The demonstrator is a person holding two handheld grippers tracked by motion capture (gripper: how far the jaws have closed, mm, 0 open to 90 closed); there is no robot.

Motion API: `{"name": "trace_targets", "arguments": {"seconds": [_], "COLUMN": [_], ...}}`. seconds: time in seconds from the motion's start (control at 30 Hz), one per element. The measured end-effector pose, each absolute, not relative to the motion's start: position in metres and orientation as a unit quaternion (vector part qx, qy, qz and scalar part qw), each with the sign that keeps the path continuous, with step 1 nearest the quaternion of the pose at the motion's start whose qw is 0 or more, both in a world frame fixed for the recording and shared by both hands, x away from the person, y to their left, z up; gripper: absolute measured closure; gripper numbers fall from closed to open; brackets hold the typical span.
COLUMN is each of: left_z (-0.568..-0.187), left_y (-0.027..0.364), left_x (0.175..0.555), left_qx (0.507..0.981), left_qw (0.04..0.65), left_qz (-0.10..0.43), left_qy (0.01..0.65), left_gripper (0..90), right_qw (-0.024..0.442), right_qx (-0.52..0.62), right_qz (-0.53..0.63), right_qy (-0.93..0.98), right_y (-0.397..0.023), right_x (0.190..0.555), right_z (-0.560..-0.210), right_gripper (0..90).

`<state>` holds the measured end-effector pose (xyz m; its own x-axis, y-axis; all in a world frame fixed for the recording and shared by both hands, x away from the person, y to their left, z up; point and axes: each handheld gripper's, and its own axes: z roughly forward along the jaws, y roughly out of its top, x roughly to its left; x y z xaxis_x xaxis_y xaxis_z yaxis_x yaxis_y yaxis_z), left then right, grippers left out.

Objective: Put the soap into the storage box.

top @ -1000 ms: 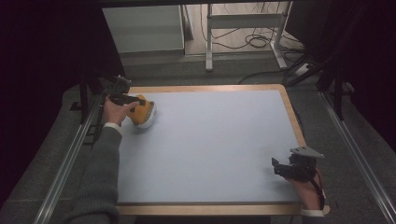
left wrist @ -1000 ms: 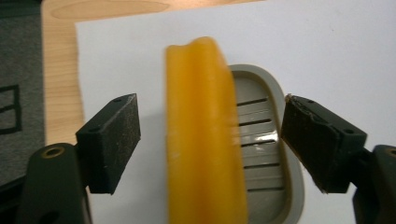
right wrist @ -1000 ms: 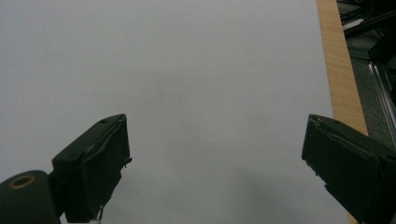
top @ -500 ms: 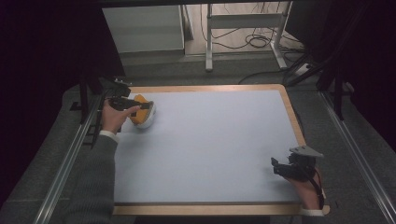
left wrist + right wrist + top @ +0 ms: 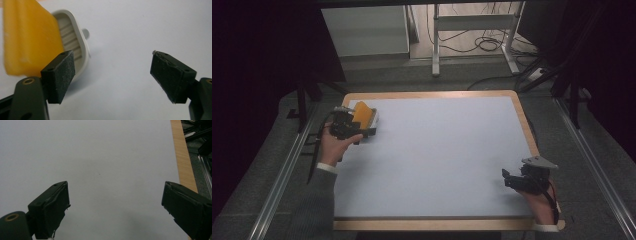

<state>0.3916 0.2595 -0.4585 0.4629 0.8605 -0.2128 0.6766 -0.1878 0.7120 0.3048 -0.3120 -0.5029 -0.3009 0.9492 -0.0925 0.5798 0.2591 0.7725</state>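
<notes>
Pale grey-blue matting covers the wide table (image 5: 437,160), which is edged with a light wooden rim and stands on dark grey carpet between metal rails.

At the far left corner of the table sits a white plastic soap-dish-like tray with a ribbed floor (image 5: 371,121), and a yellow rectangular sponge (image 5: 361,113) stands tilted in it, leaning up over the tray's rim. In the left gripper view the tray's ribs show behind the sponge (image 5: 27,40), which rises to the upper left.

The person's left hand (image 5: 334,145), in a grey sleeve, holds the left gripper (image 5: 112,75) just beside the tray, on its near side. Its jaws are spread wide and grip nothing; the left jaw lies right in front of the tray's rim (image 5: 80,42), though whether it touches is unclear, and the other jaw hangs over bare matting.

The right gripper (image 5: 507,180) rests near the table's near right corner, well apart from the tray, held in the right hand (image 5: 542,202). Its jaws are likewise spread wide over bare matting, with the wooden rim beside the right jaw.
</notes>
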Motion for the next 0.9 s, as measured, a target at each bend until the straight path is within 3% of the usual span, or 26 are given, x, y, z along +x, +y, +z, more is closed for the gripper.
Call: {"name": "trace_targets", "arguments": {"seconds": [0.4,0.9], "left_z": [-0.495,-0.507], "left_y": [0.242,0.243], "left_x": [0.335,0.319], "left_qx": [0.776,0.766], "left_qw": [0.39,0.409], "left_qz": [0.119,0.099], "left_qy": [0.481,0.486], "left_gripper": [21.8,21.1], "right_qw": [0.287,0.291], "right_qx": [0.514,0.514], "right_qz": [0.324,0.327], "right_qy": [0.74,0.738], "right_y": [-0.31,-0.313], "right_x": [0.304,0.303], "right_z": [-0.502,-0.5], "right_gripper": [7.7,7.7]}}
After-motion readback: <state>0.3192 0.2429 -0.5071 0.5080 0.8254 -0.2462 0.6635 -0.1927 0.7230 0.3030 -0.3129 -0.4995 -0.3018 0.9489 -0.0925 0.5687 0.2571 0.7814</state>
